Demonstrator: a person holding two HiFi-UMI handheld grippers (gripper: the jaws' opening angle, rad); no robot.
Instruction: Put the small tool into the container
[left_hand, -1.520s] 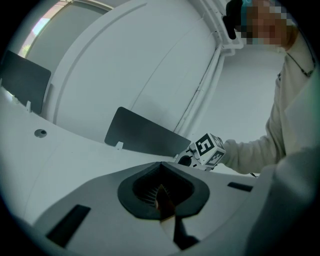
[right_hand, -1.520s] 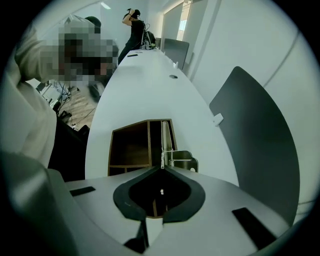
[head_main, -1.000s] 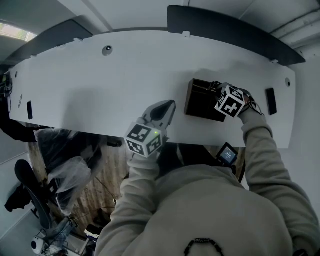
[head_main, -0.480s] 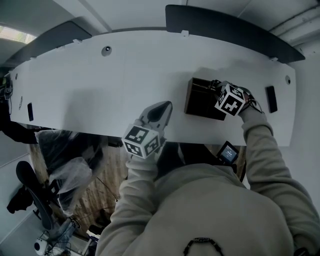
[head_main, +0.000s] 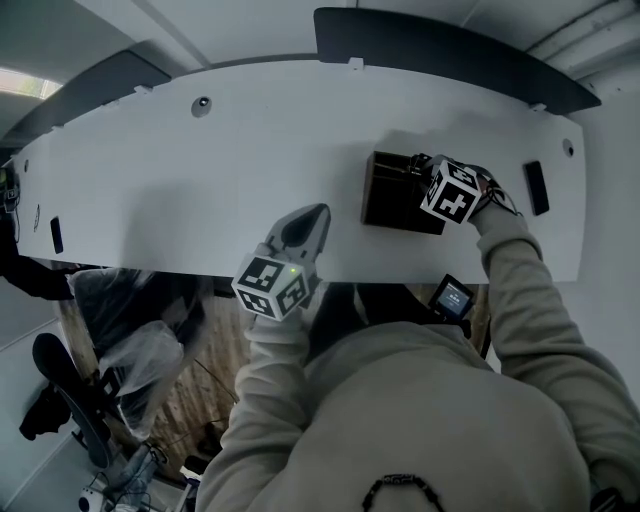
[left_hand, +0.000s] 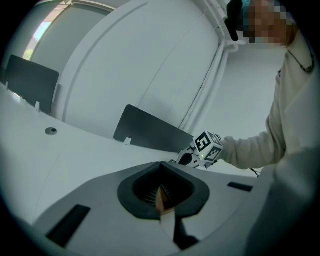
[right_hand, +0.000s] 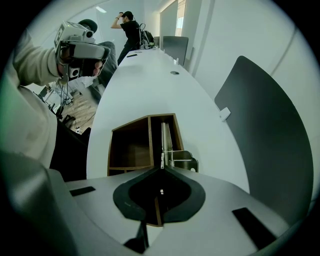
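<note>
A long white table (head_main: 180, 180) curves beneath dark partition panels (head_main: 440, 45). The wooden container (head_main: 388, 195) stands at 2 o'clock from the left gripper (head_main: 303, 225), whose jaws are pressed together on nothing. The right gripper (right_hand: 161, 169) is clamped on the small tool (right_hand: 175, 160), a metal piece held at the container's narrow compartment, on its 3 o'clock side in the right gripper view.
</note>
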